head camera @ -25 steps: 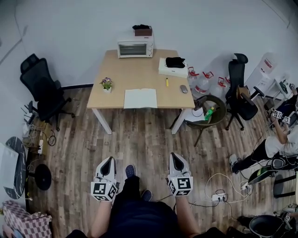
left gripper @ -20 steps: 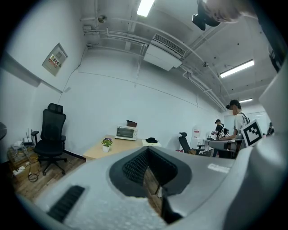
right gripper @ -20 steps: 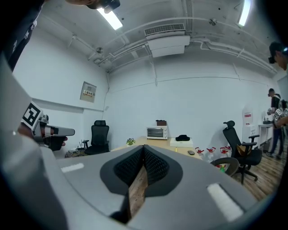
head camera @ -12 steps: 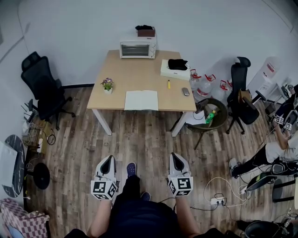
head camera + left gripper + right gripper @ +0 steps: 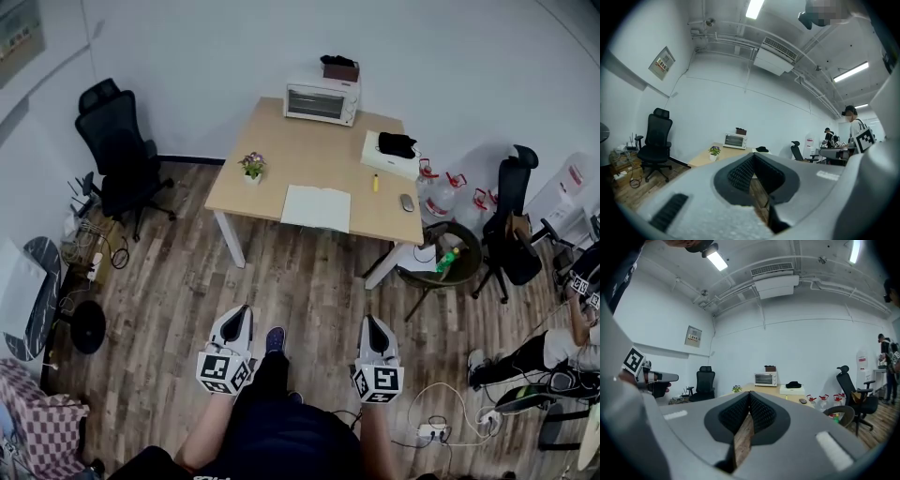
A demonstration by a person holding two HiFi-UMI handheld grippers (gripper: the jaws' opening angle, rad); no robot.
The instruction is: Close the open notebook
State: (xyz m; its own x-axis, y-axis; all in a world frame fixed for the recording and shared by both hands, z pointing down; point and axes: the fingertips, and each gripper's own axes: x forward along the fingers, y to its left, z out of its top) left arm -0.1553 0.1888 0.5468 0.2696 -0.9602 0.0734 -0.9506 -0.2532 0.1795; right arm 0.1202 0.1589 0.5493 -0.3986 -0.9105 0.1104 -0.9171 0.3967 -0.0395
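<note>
The open notebook [image 5: 316,207] lies flat, white pages up, at the near edge of the wooden table [image 5: 281,150] across the room. My left gripper [image 5: 243,313] and right gripper [image 5: 374,322] are held side by side low in the head view, over the wooden floor, well short of the table. Both point level towards it. In the left gripper view the left gripper [image 5: 752,157] has its pads together with nothing between them. The right gripper [image 5: 750,395] looks the same in its own view. The notebook itself does not show in either gripper view.
On the table stand a toaster oven [image 5: 322,100], a small potted plant [image 5: 251,166], a white box [image 5: 392,150], a yellow marker [image 5: 375,184] and a mouse [image 5: 406,202]. Black office chairs [image 5: 122,155] [image 5: 511,220] flank it. Water jugs [image 5: 450,187], a round basket [image 5: 450,253] and floor cables [image 5: 427,431] lie right.
The head view has swung left, so table and notebook now sit further right in the picture. Both grippers keep their shut pose and have drifted slightly forward.
</note>
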